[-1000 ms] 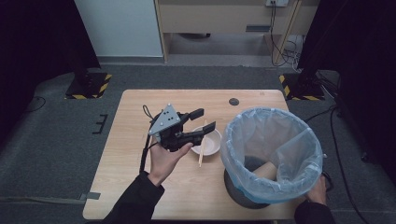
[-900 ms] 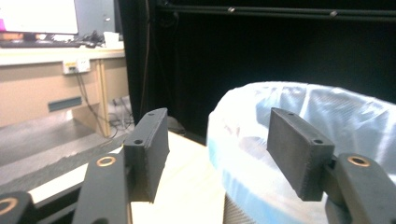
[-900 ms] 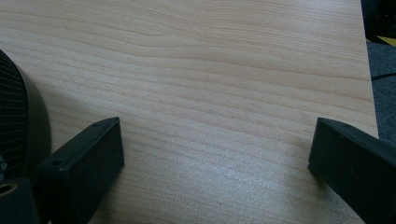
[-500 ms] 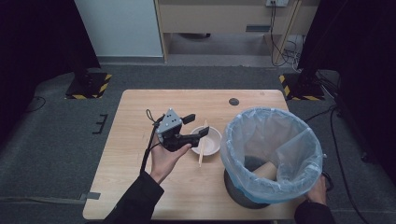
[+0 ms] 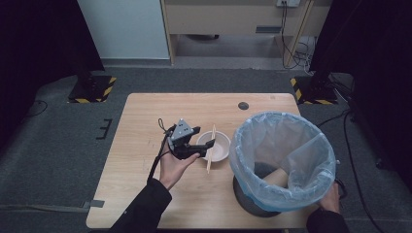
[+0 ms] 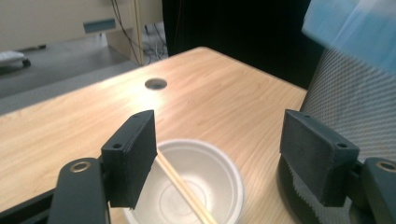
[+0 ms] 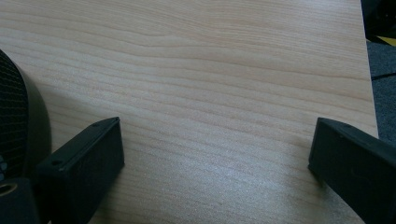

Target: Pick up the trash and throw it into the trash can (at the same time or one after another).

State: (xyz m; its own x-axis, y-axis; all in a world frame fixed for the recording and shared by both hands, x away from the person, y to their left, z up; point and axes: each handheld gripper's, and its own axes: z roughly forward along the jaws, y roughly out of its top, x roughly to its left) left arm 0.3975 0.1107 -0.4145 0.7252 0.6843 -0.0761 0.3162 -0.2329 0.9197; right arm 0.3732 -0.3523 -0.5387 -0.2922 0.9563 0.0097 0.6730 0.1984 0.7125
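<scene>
Left gripper (image 5: 208, 143) down low at the bowl (image 5: 216, 147), jaws just been opening, now spread wide, nothing clamped. Chopstick (image 5: 211, 149) lying across the bowl, long axis running near to far, far tip over the far rim, near end sticking out onto the table (image 5: 145, 116). In the left gripper view, chopstick (image 6: 184, 189) passing just beside the left pad (image 6: 135, 158); touching or not, cannot tell. Bowl mid-table, bin (image 5: 282, 162) just to its right. Right gripper (image 7: 215, 158) released too, over bare wood beside the bin's base.
</scene>
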